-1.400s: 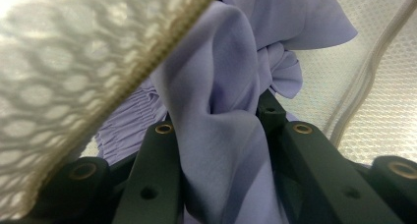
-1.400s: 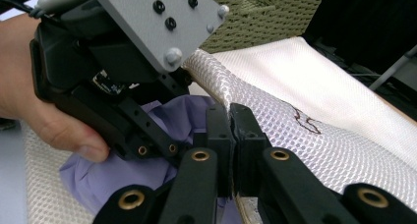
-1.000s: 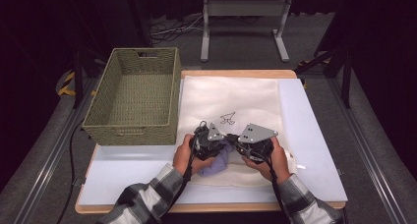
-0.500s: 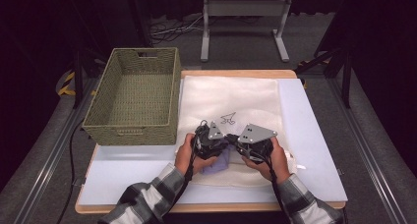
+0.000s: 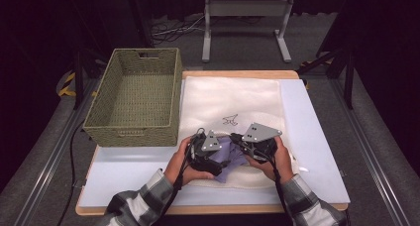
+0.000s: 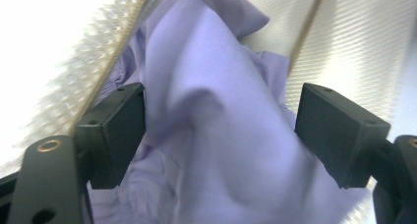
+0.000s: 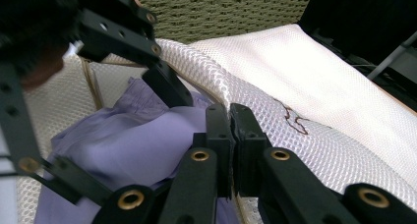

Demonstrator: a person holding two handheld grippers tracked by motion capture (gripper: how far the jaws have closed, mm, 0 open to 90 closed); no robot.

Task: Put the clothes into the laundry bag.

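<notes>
At the counter's point(image 5: 317, 186) near edge, the left gripper point(image 6: 216, 135) spreads its fingers wide around a lavender cloth point(image 6: 216, 150) lying in the white mesh bag's point(image 5: 237, 99) mouth. The right gripper's point(image 7: 229, 135) fingers pinch the bag's rim. Farther left sits a wicker basket point(image 5: 106, 99).

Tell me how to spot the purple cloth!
Find the big white mesh bag lying beside the green woven basket. At its near edge, between the two grippers, soft lilac cloth pokes out. It is the only purple thing there, smooth, not netted.
</notes>
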